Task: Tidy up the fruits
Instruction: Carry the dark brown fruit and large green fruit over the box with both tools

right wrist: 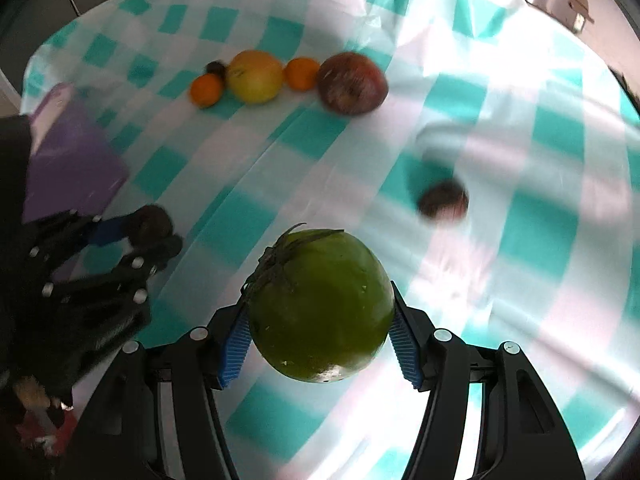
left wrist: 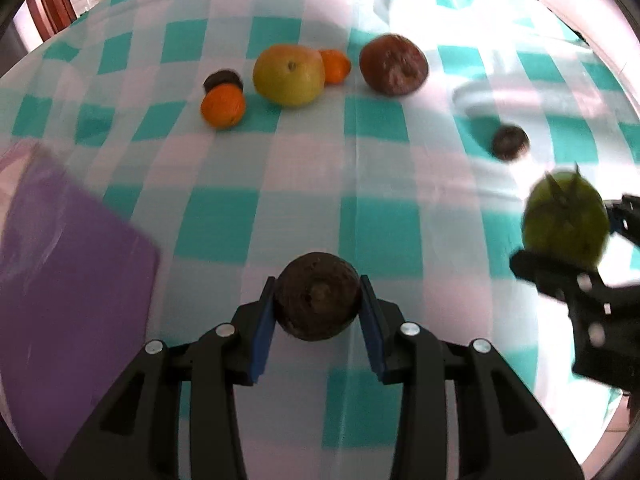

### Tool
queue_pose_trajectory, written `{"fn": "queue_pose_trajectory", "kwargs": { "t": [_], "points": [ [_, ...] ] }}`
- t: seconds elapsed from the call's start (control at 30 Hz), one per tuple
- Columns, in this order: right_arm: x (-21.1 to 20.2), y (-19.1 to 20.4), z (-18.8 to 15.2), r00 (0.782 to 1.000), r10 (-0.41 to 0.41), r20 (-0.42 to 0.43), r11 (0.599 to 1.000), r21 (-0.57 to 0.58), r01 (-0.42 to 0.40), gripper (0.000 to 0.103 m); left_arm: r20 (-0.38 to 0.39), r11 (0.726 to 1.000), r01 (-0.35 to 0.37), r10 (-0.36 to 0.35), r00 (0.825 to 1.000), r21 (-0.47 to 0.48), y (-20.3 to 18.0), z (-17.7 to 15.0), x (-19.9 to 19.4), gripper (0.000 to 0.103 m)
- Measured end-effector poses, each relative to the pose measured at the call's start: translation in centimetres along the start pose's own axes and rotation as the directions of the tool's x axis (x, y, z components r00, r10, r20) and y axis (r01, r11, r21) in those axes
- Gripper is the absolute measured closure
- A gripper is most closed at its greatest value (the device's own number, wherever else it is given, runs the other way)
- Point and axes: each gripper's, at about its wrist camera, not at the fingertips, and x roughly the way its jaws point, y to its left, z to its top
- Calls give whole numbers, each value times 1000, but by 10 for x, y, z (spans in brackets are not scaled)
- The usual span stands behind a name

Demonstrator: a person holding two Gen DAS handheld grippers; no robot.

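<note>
The left gripper [left wrist: 318, 308] is clamped on a small dark brown round fruit [left wrist: 318, 298], pads on its flanks above the checked tablecloth [left wrist: 376, 216]. It looks light and firm. The right gripper [right wrist: 320, 330] squeezes a green tomato [right wrist: 320, 306] across its middle; smooth-skinned and likely slippery and heavier, its stalk tilts up-left. Farther off lie another dark fruit [right wrist: 443, 200], then a row: oranges, a yellow apple [right wrist: 255, 76] and a red apple [right wrist: 353, 83].
</note>
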Motion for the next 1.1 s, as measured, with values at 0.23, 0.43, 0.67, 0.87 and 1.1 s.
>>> {"fn": "queue_pose_trajectory", "kwargs": {
  "t": [0.23,0.43,0.67,0.87,1.1],
  "points": [
    [-32,1,-79,994,109,-7,988,108,-108,43,18,999,-28,28,999,16,-10,-34,-58,64],
    [-64,12,-121,985,168,29,979,110,-170,43,106,991,-134,132,986,13,-10,-63,-118,64],
    [-98,35,-134,970,220,105,973,41,-225,43,201,964,-263,266,943,-38,5,-107,-185,63],
    [-116,76,-132,953,276,123,960,-84,-268,43,198,944,-302,323,925,-133,38,-142,-220,63],
    [-131,128,-122,938,323,127,931,-222,-290,43,186,919,-326,368,911,-224,77,-162,-242,63]
  ]
}}
